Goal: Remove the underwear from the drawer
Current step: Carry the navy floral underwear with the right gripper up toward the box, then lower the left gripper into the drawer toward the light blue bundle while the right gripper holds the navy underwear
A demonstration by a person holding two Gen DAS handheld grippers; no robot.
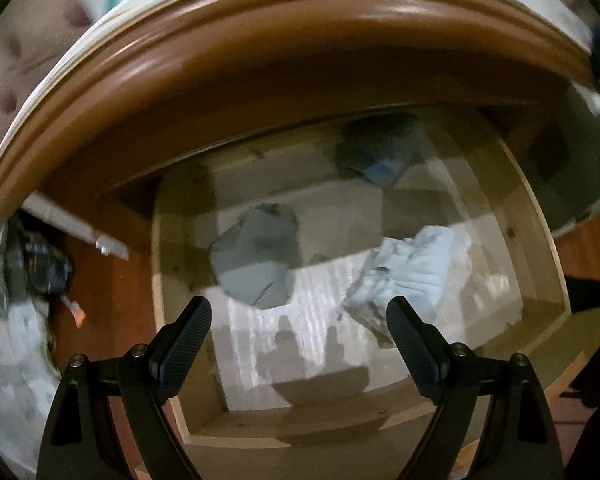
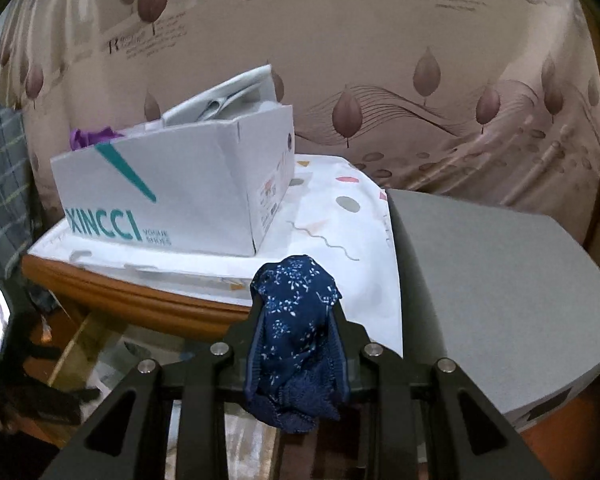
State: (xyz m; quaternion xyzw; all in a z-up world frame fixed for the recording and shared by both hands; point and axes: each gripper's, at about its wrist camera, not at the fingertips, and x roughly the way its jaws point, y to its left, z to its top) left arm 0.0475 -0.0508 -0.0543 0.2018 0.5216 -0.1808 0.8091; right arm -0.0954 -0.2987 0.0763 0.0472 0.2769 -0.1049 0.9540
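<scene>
Holding the navy floral underwear [image 2: 296, 344] pinched between my right tongs [image 2: 298, 312], I have it up in front of the cloth-covered nightstand top [image 2: 340, 248], clear of the drawer. The fingers are pressed together on the bunched fabric, which spills out above and below the pads, so the grip looks like a mid-bundle pinch, firm enough to carry. I judge this piece is out and wants a place to land; the bare patch of cloth beside the white shoebox [image 2: 172, 200] seems the likeliest.

My left tongs [image 1: 300, 320] hang spread wide over the open drawer [image 1: 540, 280], pointing steeply down with nothing between the fingers. I keep them open there because more is waiting to be fetched.

Counting inside the drawer: one grey folded piece [image 1: 256, 256] left of middle, one pale blue crumpled piece [image 1: 404, 272] to the right, just past my right-hand finger, and one dark bundle [image 1: 376, 152] at the far end under the overhanging top. It is too blurred to say what that last is. That makes three pieces in the drawer and one in my grip. On top: one shoebox, one grey box [image 2: 500, 280] beside it.
</scene>
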